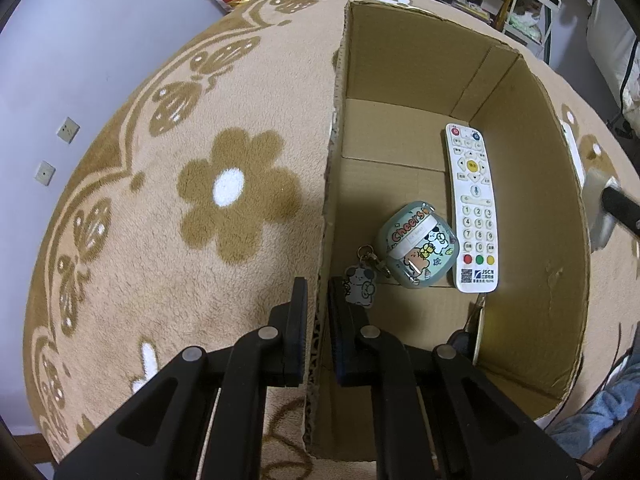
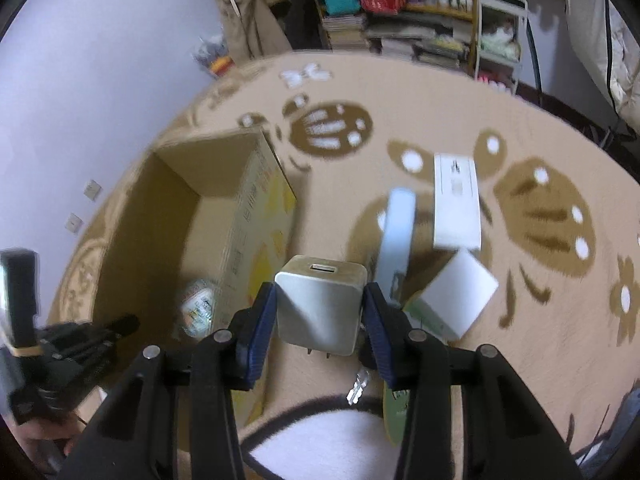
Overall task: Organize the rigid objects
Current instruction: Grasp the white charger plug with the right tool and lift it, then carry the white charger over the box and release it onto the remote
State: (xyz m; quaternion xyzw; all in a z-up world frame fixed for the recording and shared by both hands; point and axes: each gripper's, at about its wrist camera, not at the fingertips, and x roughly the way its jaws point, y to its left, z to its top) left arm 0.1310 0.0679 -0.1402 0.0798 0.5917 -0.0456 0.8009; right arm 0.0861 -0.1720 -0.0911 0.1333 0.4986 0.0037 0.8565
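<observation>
Charger (image 2: pixel 320 304) is sitting clamped between the right gripper (image 2: pixel 320 312) pads, hanging just right of the cardboard box (image 1: pixel 560 240), prongs down. I am pinching the box's left wall with the left gripper (image 1: pixel 318 312). I am worrying the smooth block may slip, or clip the right wall and drop outside.

Beige rug (image 1: pixel 160 200) with brown flowers, plain brown box (image 1: pixel 532 184), white remote (image 1: pixel 472 208), pale grey charger (image 2: pixel 320 304)
</observation>
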